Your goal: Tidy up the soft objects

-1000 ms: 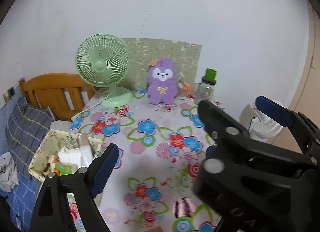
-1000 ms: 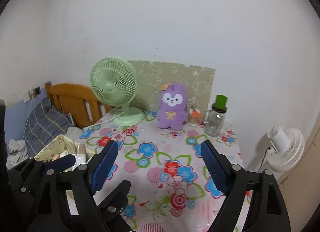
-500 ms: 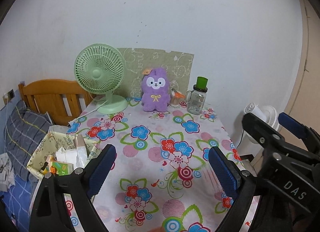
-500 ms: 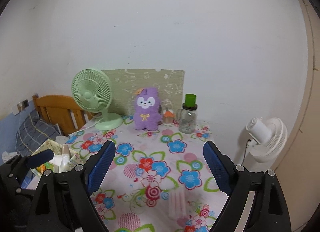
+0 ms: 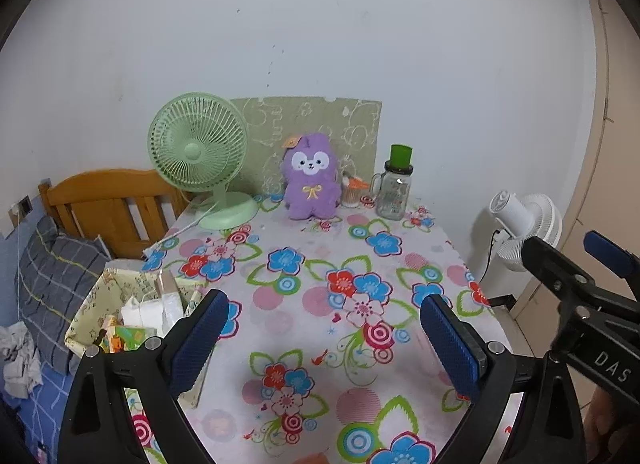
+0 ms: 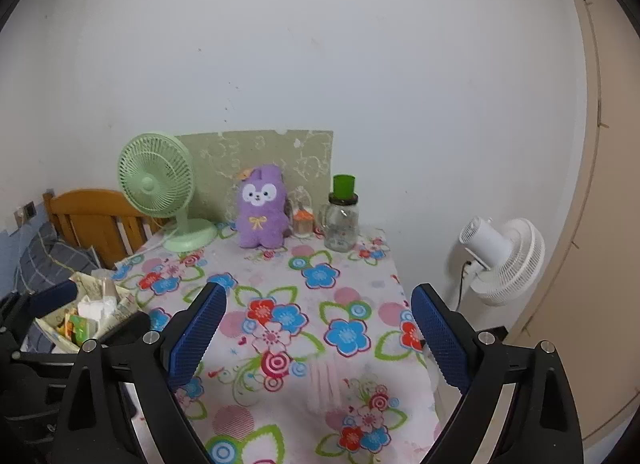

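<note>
A purple plush toy (image 5: pixel 310 179) sits upright at the back of the flowered table (image 5: pixel 320 304), against a green patterned board; it also shows in the right wrist view (image 6: pixel 262 213). My left gripper (image 5: pixel 324 338) is open and empty above the near part of the table. My right gripper (image 6: pixel 316 338) is open and empty, near the table's front right; it also shows at the right edge of the left wrist view (image 5: pixel 580 260). A pale pink folded cloth (image 6: pixel 324 382) lies flat on the table between the right fingers.
A green desk fan (image 5: pixel 200 155) stands back left. A glass jar with a green lid (image 5: pixel 394 187) and a small orange-topped jar (image 5: pixel 352 193) stand right of the plush. A patterned box with packets (image 5: pixel 132 312) sits off the table's left edge. A white floor fan (image 6: pixel 500 260) stands right. A wooden bed headboard (image 5: pixel 108 207) stands left.
Both grippers have pulled back and apart; the right gripper moved out of the left view's centre to its right edge. The table and plush look farther away. The pink cloth came into view.
</note>
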Action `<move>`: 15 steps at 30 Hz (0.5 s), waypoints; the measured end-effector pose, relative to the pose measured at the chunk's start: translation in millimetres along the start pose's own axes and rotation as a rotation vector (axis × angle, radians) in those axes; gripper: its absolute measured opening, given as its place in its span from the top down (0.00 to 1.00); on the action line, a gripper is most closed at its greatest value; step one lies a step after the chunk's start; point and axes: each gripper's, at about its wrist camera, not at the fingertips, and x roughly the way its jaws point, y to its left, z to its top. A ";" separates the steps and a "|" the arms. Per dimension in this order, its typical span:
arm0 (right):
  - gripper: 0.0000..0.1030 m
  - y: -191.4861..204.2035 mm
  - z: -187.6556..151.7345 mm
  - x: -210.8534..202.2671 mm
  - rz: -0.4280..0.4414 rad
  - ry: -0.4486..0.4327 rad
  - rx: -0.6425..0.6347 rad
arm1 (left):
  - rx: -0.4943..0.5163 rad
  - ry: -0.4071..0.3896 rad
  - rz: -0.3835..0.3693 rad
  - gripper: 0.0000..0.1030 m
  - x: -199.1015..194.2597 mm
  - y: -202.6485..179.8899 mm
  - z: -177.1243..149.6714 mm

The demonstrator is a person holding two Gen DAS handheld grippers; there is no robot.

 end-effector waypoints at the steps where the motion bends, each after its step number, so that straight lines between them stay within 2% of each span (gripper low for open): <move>1: 0.07 -1.4 -2.5 0.5 -0.008 0.007 0.001 | -0.006 0.009 -0.001 0.05 1.5 1.2 -0.2; 3: 0.07 -3.6 -4.7 2.0 -0.014 0.017 0.008 | -0.013 0.020 -0.002 0.05 3.5 3.1 -0.7; 8: 0.07 -3.6 -8.0 2.5 -0.029 0.033 0.000 | -0.072 -0.010 -0.019 0.03 -4.2 12.9 0.6; 15: 0.07 -0.3 -12.2 1.4 -0.025 0.044 -0.014 | -0.040 0.009 -0.014 0.02 -2.0 7.8 -0.4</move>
